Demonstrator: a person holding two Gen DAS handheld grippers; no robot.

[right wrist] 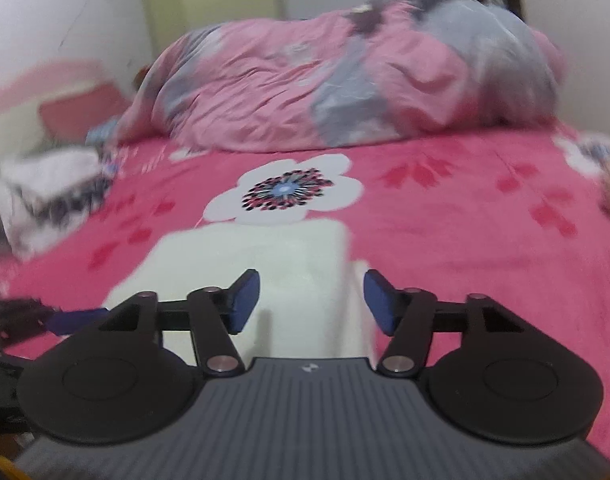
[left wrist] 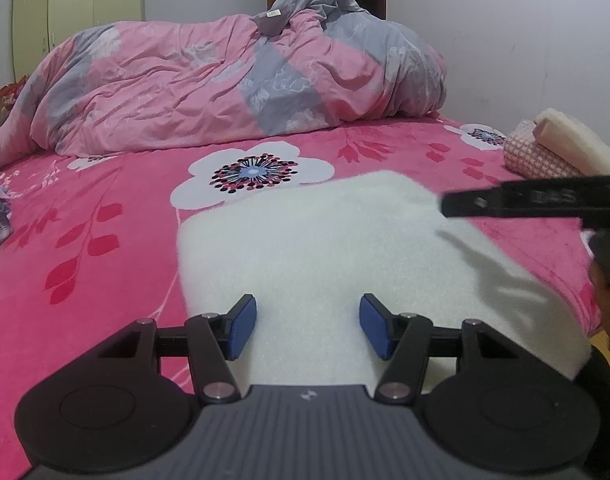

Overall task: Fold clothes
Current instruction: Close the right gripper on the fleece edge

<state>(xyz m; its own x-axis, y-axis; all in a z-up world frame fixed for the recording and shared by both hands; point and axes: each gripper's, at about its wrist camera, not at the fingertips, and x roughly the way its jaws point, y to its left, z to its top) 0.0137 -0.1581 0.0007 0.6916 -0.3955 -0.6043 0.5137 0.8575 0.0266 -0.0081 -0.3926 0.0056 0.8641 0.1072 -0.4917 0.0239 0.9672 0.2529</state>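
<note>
A white fleecy garment [left wrist: 325,240] lies folded flat on the pink flowered bed sheet [left wrist: 105,220]. My left gripper [left wrist: 309,326] stands open just over its near part, and neither blue pad presses on the cloth. The right gripper [left wrist: 525,198] reaches in as a black bar over the garment's far right corner. In the blurred right wrist view the same garment [right wrist: 257,256] lies below my right gripper [right wrist: 312,302]. That gripper is open, with the garment's right edge under the gap and nothing clamped. The left gripper [right wrist: 45,320] shows at the left edge.
A crumpled pink and grey duvet [left wrist: 225,80] fills the back of the bed. Folded pink-checked and cream clothes [left wrist: 545,148] are stacked at the right. Patterned clothes [right wrist: 45,196] lie at the left. A person's hand [left wrist: 609,280] is at the right, by the bed's edge.
</note>
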